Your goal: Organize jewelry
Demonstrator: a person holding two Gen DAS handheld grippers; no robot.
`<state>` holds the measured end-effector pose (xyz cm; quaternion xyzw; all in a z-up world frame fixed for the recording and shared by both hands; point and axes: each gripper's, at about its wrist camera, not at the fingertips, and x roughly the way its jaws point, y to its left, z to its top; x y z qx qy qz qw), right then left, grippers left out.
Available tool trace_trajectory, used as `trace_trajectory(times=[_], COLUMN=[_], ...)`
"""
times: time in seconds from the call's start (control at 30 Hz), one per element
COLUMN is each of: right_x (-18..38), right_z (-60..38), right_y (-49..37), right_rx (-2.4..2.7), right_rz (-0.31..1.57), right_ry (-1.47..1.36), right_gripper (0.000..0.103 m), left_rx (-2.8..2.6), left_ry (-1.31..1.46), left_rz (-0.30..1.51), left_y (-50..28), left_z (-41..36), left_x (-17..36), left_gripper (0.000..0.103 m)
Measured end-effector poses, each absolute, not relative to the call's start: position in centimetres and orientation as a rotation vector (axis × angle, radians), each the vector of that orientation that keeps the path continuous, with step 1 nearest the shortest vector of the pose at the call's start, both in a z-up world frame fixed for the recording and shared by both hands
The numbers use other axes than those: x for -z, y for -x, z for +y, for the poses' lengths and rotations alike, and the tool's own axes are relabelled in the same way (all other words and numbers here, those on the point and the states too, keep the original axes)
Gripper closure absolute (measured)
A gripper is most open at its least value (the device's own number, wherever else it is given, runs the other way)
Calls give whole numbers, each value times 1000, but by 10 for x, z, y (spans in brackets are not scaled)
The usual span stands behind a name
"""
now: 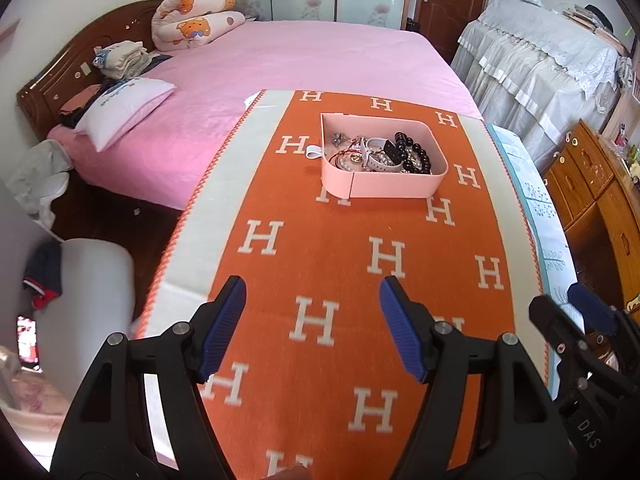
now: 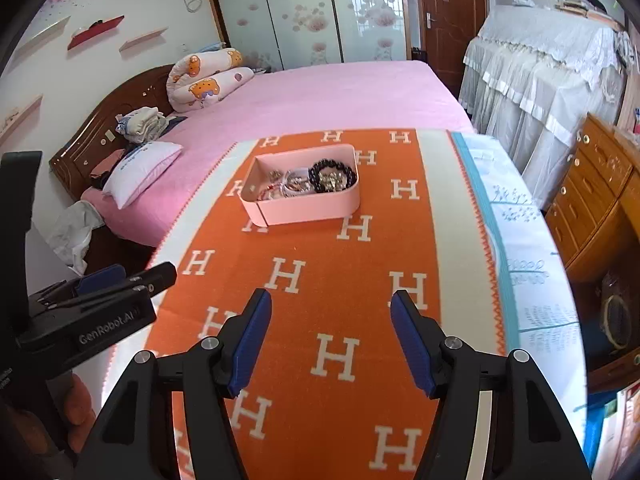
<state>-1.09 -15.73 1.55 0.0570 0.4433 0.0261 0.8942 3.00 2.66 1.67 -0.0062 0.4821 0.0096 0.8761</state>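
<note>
A pink box (image 1: 384, 186) stands on the orange H-patterned cloth (image 1: 320, 264) and holds jewelry: a black bead bracelet (image 1: 416, 152), a white band and small metal pieces. In the right wrist view the box (image 2: 304, 210) lies ahead and left, with the black beads (image 2: 332, 176) inside. My left gripper (image 1: 312, 328) is open and empty, well short of the box. My right gripper (image 2: 330, 340) is open and empty, also short of the box. Each gripper shows at the edge of the other's view.
The cloth covers a table with a light blue patterned cover (image 2: 520, 240) on the right. A pink bed (image 1: 280, 60) lies beyond, with a white pillow (image 1: 124, 108). Wooden drawers (image 1: 592, 184) stand at the right. A white stool (image 1: 96, 272) stands at the left.
</note>
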Motion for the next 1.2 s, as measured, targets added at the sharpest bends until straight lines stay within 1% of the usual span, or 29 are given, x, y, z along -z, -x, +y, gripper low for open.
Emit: trace_trajectory(times=[0.07, 0.13, 0.27, 0.37, 0.47, 0.63, 0.83, 1.2], right_x=[-33, -50, -77, -90, -99, -108, -109, -107], right_z=[-158, -160, -164, -164, -164, -162, -161, -161], right_y=[17, 21, 29, 34, 38, 42, 42, 38], right_rx=[-53, -64, -61, -61, -58, -55, -51, -53], right_rz=[898, 886, 866, 850, 847, 838, 848, 857], right_ry=[-97, -95, -98, -90, -81, -72, -69, -61], right_gripper=[40, 37, 37, 37, 34, 28, 27, 27], left_rx=[-12, -15, -14, -11, -12, -5, 12, 21], left_ry=[29, 24, -2, -19, -28, -40, -57, -50], left_rz=[1012, 1001, 959, 952, 943, 915, 907, 921], left_y=[-22, -15, 1, 8, 12, 20, 24, 16], left_z=[26, 24, 14, 9, 7, 3, -2, -2], left_x=[-30, -44, -71, -84, -95, -110, -119, -115], left_gripper=[36, 36, 36, 36, 36, 36, 36, 36])
